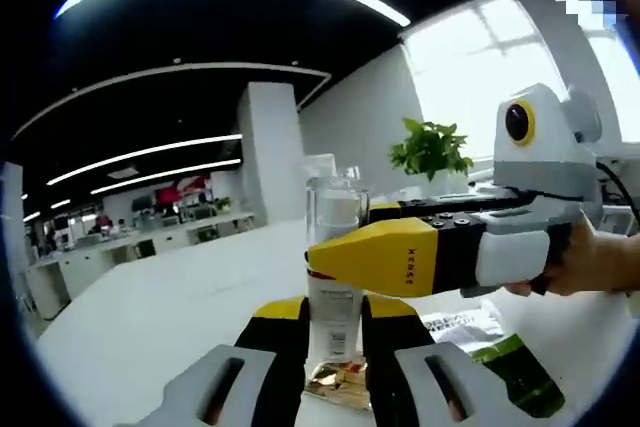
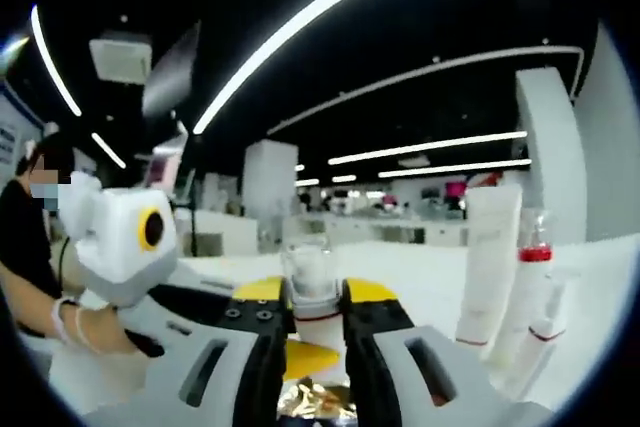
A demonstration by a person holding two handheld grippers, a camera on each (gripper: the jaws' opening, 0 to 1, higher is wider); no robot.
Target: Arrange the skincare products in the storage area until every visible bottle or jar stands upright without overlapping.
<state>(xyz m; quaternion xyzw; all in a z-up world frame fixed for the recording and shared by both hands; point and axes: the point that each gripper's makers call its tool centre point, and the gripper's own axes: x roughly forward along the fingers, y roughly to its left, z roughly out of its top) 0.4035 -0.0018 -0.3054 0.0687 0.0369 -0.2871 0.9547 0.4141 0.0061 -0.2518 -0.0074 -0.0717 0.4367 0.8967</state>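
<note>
Both the left gripper (image 1: 335, 352) and right gripper (image 2: 318, 322) are pinching one clear bottle (image 1: 334, 277), hiding its lower half.

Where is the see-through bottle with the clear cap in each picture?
Left gripper view: the bottle stands at centre, between this gripper's fingers, the other gripper's yellow fingers across it.
Right gripper view: the bottle is low at centre, between this gripper's fingers.
Shared landmark: the gold packet at its foot.
</note>
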